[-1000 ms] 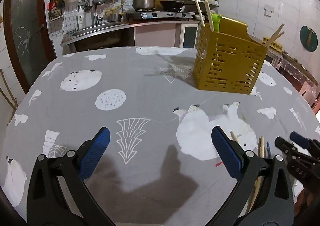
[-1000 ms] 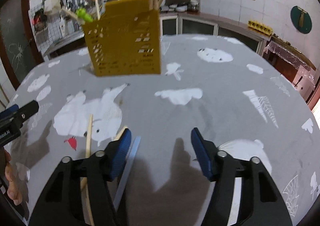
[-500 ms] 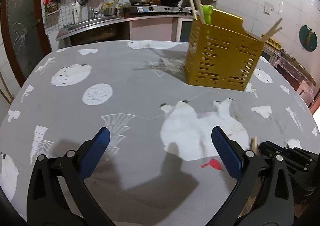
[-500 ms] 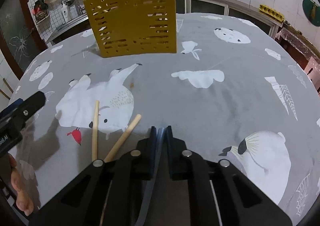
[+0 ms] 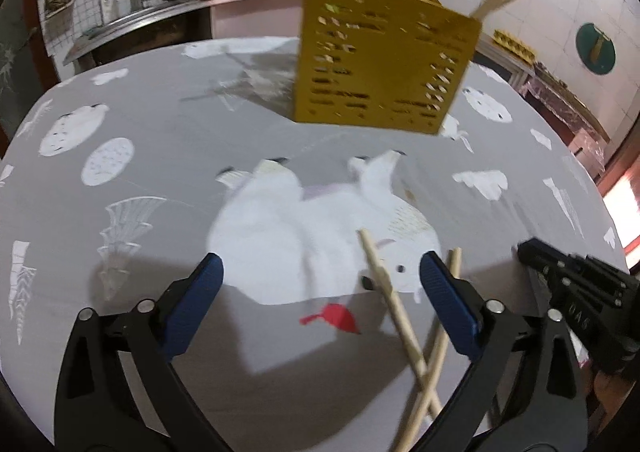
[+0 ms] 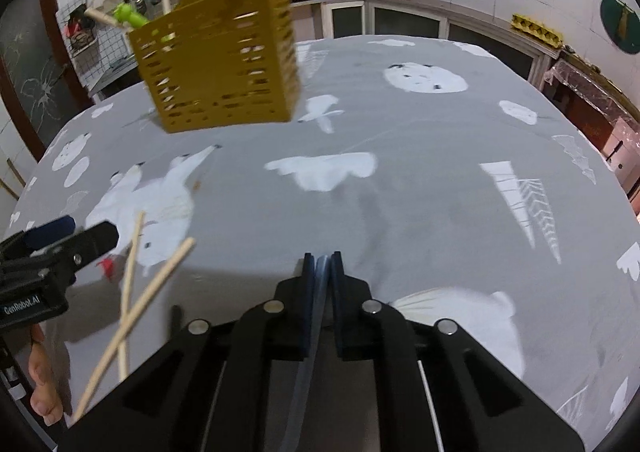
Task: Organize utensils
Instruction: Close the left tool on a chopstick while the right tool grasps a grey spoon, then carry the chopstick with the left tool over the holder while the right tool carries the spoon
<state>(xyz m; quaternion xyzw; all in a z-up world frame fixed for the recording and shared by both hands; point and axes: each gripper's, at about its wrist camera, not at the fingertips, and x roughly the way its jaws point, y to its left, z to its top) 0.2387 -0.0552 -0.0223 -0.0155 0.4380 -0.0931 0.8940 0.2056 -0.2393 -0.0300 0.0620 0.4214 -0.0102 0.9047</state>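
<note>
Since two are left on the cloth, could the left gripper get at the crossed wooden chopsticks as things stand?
Probably yes: the left gripper is open, the crossed wooden chopsticks lie bare on the grey tablecloth by its right finger, and nothing covers them.

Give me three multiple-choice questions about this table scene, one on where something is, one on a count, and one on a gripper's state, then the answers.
1. Where is the yellow caddy?
A. at the table's far side
B. by the near edge
C. on the counter

2. How many wooden chopsticks lie loose on the cloth?
A. one
B. two
C. four

3. How do the right gripper's jaws stand?
A. wide open
B. shut on a pale blue strip
C. shut on a chopstick

Answers: A, it stands beyond the bear print; B, two lie crossed; B, the strip runs between the closed jaws.
</note>
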